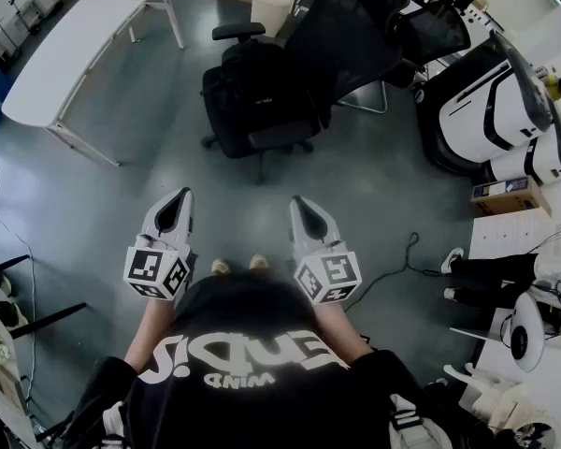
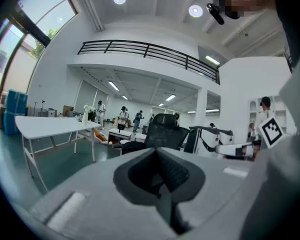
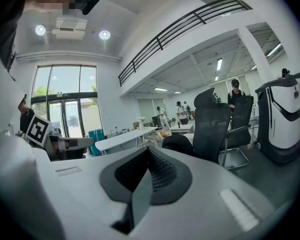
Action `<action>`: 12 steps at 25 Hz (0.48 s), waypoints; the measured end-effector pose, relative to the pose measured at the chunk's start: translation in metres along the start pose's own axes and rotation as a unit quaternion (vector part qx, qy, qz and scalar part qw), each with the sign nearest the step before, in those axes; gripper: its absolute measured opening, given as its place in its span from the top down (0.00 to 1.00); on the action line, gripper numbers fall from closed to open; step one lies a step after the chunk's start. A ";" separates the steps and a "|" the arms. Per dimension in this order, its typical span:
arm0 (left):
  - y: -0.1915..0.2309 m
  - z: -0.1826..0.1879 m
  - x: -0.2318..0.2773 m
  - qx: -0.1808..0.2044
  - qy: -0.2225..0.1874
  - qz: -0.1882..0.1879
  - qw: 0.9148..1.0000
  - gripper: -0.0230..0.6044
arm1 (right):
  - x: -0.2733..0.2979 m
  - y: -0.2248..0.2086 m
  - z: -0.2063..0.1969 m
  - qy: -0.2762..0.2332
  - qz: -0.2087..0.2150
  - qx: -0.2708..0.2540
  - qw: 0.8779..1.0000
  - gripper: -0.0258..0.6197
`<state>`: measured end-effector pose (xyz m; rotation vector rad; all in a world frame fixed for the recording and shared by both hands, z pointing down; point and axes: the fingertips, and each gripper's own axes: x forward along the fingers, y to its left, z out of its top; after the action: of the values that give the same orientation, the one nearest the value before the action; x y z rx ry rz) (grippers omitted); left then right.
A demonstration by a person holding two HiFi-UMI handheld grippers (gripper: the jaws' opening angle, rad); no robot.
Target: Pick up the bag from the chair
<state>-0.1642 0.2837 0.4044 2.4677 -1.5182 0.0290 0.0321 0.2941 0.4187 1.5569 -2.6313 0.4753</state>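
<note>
My left tool (image 1: 178, 197) and right tool (image 1: 299, 204) are light grey shells that taper to dark tips, in the middle of the head view. Each carries a white cube with black square markers at its rear: the left cube (image 1: 156, 270) and the right cube (image 1: 328, 278). Up close, each shell has a dark grey hollow lined with ribbed pads (image 3: 162, 171). At the bottom of the frame I see a black T-shirt (image 1: 252, 391) with white lettering, and light shoe tips (image 1: 222, 267) just above it.
</note>
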 end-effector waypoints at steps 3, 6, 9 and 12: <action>0.003 -0.002 0.001 -0.001 0.002 -0.002 1.000 0.96 | 0.002 0.001 -0.003 -0.001 -0.002 0.002 1.000 0.96; 0.008 -0.002 0.000 0.000 0.005 -0.003 1.000 0.96 | 0.003 0.005 -0.003 -0.002 -0.006 0.009 1.000 0.96; 0.017 -0.004 -0.005 -0.005 0.008 0.002 1.000 0.96 | 0.002 0.014 -0.007 0.002 -0.010 0.013 1.000 0.96; 0.026 -0.010 -0.011 -0.005 0.009 0.000 1.000 0.96 | 0.000 0.020 -0.016 0.002 -0.019 0.014 1.000 0.96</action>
<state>-0.1909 0.2842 0.4173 2.4543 -1.5066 0.0432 0.0130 0.3081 0.4287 1.6084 -2.5972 0.5145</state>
